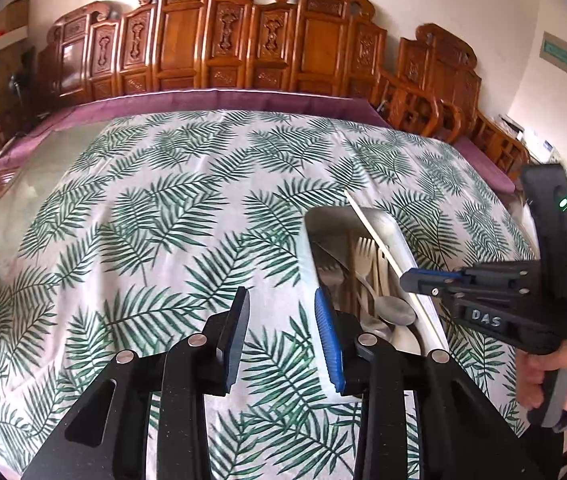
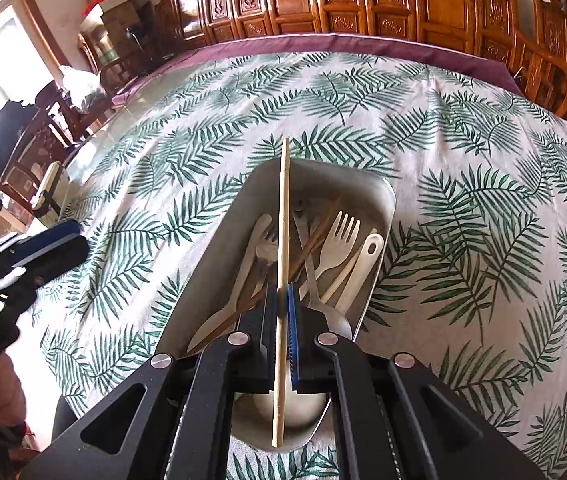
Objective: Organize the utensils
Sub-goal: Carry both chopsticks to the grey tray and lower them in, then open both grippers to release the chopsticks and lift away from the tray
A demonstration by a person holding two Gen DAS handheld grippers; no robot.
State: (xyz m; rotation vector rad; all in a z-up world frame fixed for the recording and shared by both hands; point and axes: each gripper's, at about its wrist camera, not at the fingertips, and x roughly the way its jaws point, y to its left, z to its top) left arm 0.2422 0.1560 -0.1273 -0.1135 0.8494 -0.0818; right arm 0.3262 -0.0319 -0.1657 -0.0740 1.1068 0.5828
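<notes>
Right claw (image 2: pixel 283 300) clamps 1 chopstick (image 2: pixel 284 216) above utensil tray (image 2: pixel 387 200).

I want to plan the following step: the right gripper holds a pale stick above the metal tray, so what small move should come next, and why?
Probably lower the right gripper and open it. It is shut on the chopstick, which hangs over the tray where forks and spoons already lie. The left gripper is open and empty.

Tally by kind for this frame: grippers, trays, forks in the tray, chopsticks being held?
Grippers: 2, left gripper and right gripper
Trays: 1, metal tray
Forks: 2, cream fork and metal fork
Held chopsticks: 1, pale chopstick
Total: 6
</notes>
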